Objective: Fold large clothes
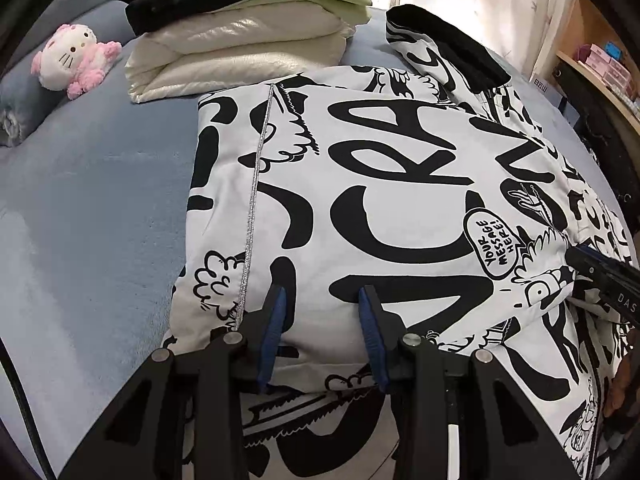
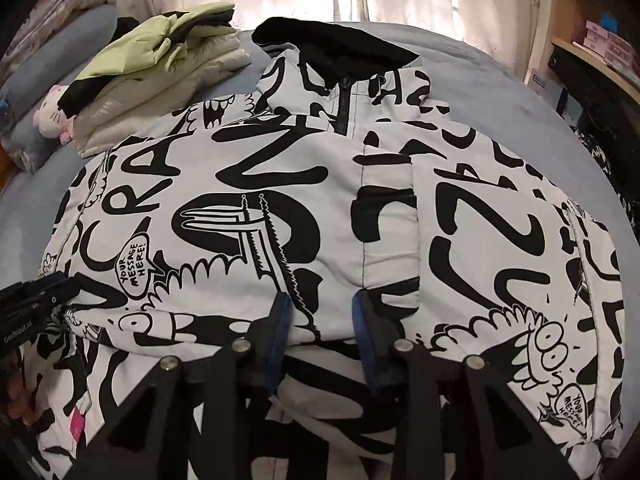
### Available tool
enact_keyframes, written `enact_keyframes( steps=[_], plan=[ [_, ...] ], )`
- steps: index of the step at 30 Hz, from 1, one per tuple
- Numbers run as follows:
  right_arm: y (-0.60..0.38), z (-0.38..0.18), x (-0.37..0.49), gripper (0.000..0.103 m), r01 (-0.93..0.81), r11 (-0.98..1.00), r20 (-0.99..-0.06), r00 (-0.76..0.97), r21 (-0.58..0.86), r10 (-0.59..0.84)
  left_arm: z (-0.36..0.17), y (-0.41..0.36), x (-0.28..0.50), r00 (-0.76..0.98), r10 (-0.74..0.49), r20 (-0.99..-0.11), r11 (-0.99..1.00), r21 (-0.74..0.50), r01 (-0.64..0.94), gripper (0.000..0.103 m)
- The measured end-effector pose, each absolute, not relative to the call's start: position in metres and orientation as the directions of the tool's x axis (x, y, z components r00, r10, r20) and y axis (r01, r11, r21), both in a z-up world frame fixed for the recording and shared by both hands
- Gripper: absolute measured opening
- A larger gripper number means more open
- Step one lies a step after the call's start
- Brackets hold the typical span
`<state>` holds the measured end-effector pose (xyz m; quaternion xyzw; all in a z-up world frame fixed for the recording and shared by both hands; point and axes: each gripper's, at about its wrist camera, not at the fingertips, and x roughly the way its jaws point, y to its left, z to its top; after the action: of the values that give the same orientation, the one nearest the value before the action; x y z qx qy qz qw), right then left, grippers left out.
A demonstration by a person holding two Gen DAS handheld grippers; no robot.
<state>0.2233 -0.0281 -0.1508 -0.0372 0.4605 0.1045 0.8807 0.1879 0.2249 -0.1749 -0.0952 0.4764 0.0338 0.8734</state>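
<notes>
The left gripper [image 1: 322, 298] is pinching the puffy near fold of the jacket [image 1: 400, 184] between partly closed jaws. The right gripper [image 2: 322, 304] is gripping the same fold alongside. The jacket is lying ahead of both on the bed [image 1: 100, 200].

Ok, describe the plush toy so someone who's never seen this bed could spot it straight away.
Start at the blue bed, then find the stack of folded jackets near its far side. Left of the stack, against a rolled blue blanket, lies the plush: the only pink-and-white thing there, a whiskered cat.
</notes>
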Motion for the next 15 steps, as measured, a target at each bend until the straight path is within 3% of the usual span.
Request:
enact_keyframes(
  steps=[15],
  plan=[
    [-0.0327,-0.1512,0.2237,0.032,-0.203,0.974,-0.823,0.535,0.097,0.193,-0.1703,0.2257,0.1872,0.534,-0.037,-0.845,0.979,-0.138,-0.150,0.036]
  ],
)
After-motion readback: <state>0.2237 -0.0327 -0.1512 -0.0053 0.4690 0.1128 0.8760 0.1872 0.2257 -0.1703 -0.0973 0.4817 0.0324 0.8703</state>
